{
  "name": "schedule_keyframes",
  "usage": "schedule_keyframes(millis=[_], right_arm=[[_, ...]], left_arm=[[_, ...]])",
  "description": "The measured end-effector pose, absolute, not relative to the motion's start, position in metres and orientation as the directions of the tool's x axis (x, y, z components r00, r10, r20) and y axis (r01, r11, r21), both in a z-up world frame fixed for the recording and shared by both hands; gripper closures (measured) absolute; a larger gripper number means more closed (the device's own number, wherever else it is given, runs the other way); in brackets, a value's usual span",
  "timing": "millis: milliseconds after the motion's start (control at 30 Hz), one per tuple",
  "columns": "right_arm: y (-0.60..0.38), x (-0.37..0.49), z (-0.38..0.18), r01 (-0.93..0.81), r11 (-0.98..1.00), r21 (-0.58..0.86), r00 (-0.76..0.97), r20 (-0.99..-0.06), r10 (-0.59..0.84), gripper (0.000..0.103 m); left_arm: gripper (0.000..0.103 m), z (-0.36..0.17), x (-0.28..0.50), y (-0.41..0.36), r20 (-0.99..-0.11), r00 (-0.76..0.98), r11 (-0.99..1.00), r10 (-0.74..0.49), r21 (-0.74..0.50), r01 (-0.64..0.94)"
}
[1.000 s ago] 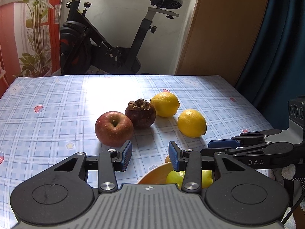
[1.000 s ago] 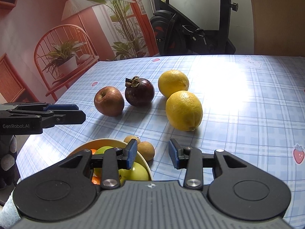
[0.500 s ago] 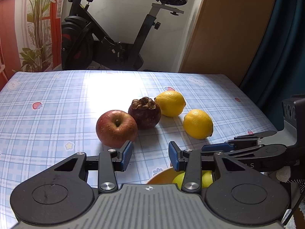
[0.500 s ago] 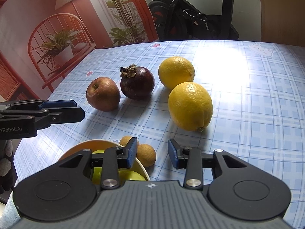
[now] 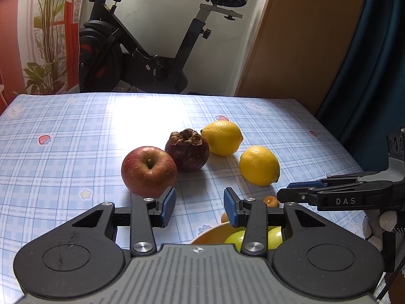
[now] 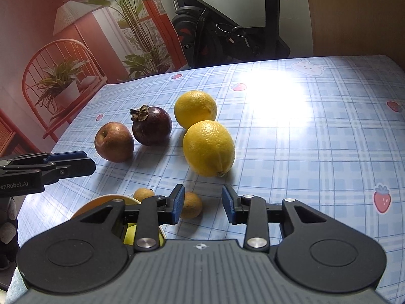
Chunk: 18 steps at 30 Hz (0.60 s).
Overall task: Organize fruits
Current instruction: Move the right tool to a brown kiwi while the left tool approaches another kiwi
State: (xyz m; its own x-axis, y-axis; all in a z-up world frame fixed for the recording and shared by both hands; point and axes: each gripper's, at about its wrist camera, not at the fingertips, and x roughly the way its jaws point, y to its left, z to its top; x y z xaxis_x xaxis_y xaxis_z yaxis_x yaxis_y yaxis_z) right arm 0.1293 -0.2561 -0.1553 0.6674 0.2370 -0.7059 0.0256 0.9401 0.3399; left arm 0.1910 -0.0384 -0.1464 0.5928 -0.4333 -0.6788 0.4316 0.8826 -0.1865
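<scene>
Closing right gripper [image 6: 201, 206] empty, near lemon [image 6: 208, 148] just ahead, left gripper [image 5: 200, 207] apart, empty

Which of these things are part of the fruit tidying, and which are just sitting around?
Part of the job:
- apple
- mangosteen
- two lemons
- two small brown fruits
- bowl with green fruits

Just there:
- exercise bike
- potted plants
- checked tablecloth
</scene>
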Motion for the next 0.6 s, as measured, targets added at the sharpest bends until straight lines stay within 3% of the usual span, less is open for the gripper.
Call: schedule_keyframes(millis=[600], right_arm=[[-0.243, 0.148, -0.173, 0.015, 0.918, 0.397, 0.683, -0.674, 0.280, 0.066]], left_arm=[[0.059, -0.156, 0.198, -0.043, -0.701, 0.575, 0.888, -0.421, -0.191, 0.418]])
